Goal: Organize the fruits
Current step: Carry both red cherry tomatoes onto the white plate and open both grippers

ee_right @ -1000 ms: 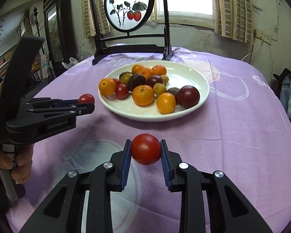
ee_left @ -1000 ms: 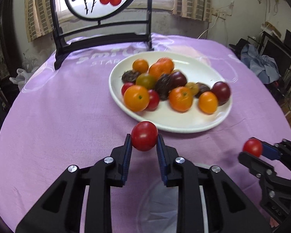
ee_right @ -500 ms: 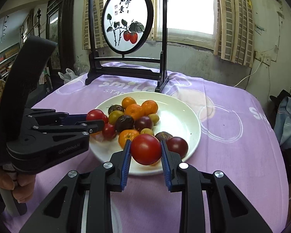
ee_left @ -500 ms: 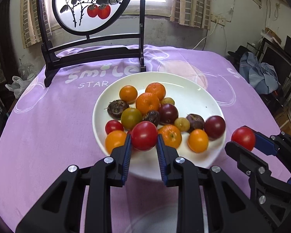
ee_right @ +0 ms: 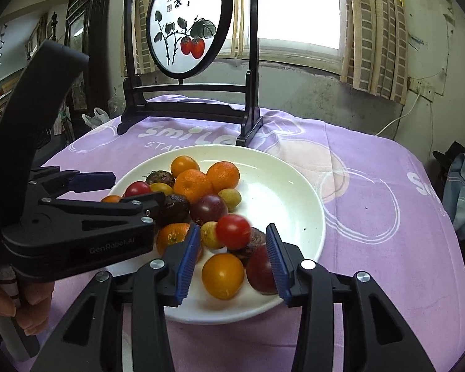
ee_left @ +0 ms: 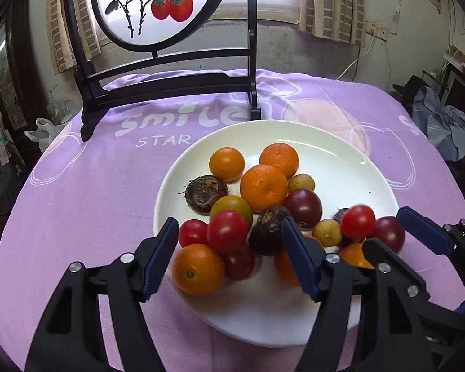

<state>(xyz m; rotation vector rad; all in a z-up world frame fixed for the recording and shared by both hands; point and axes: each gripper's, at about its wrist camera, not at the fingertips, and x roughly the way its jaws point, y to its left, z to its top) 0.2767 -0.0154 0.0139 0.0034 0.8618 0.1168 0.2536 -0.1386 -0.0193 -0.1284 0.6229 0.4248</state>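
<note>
Both hand-held grippers are opening over the white plate (ee_left: 341, 142), each letting a red tomato go.

The left hand-held gripper (ee_left: 229, 255) is seen at the lower centre of its view with jaws spread wide; its red tomato (ee_left: 227, 232) is no longer pressed by the pads and rests on the pile. The right hand-held gripper (ee_right: 232, 259) is parting too, and its tomato (ee_right: 233, 231) appears blurred between the pads, judged to be dropping free. Most fruit is already gathered on the plate: oranges (ee_left: 263, 187), dark plums, small yellow ones; no loose fruit is seen on the purple-clothed desk (ee_left: 77, 204). The task is judged nearly finished. Open room is left on the plate's right half, while the near rim lies close under both grippers and the framed screen (ee_right: 189, 24) stands just behind the far rim.
</note>
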